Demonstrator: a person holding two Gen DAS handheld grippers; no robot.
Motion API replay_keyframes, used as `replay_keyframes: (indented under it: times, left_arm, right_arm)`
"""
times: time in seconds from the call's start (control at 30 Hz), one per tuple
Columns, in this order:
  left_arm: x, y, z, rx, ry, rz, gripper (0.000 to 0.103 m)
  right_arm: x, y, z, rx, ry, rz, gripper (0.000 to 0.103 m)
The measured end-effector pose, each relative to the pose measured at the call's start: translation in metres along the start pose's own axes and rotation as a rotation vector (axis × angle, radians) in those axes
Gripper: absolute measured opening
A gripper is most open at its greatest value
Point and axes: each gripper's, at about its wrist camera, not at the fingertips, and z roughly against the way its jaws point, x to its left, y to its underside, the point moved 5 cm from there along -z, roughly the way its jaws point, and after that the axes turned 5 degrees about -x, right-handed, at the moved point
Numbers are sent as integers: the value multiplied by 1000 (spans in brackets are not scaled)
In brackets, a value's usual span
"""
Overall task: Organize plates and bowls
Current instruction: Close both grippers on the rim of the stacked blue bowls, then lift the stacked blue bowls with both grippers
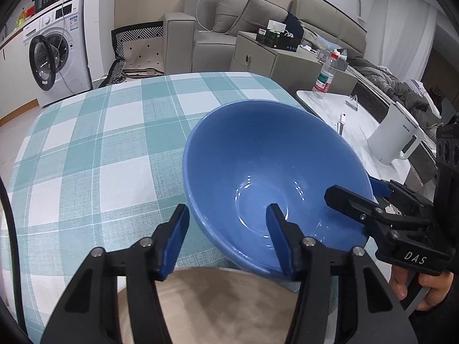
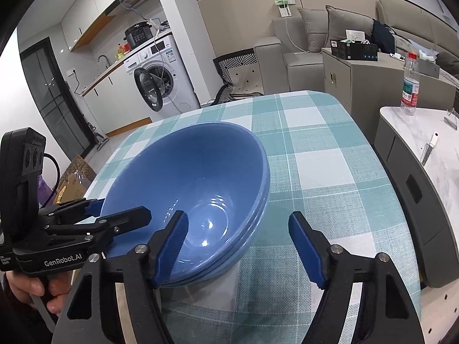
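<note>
The bowls (image 2: 183, 189) sit nested in a blue stack on the checked cloth (image 1: 94, 149), right at the near edge of the table, and both grippers straddle the stack's rim from opposite sides.

The left gripper (image 1: 228, 239) stands half-wide. Its right finger is down inside the top bowl (image 1: 258, 166), against the inner wall, while its left finger is outside over the cloth; the rim passes between them. Whether either pad presses on the wall cannot be told.

The right gripper (image 2: 239, 246) is wider. Its left finger reaches into the bowl near the base, its right finger hangs over bare cloth, clear of the stack's outer wall. The rim lies between the fingers, with a plain gap on the outer side.

In each wrist view the other gripper shows at the frame's edge, a hand (image 1: 424, 285) on its handle. Beyond the stack, to the right gripper's right, a bottle (image 2: 410, 83) stands on a marble counter (image 2: 447, 172), well apart.
</note>
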Motion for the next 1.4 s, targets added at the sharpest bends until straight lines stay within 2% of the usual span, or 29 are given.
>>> replay_keyframes:
  times: [0.23,0.97,1.4]
  left_arm:
    - [-3,0,1,-4,-15,-16,50]
    - [-4,2,5,-2,-51,-26,48]
    - [-13,-5,15,-39,-65,-44,48]
  right_arm:
    - [10,0,2,-12,-16,30,57]
    - [15,1,6,-19,-10,42,56]
    - [15,-8,23,-58,-3,43,56]
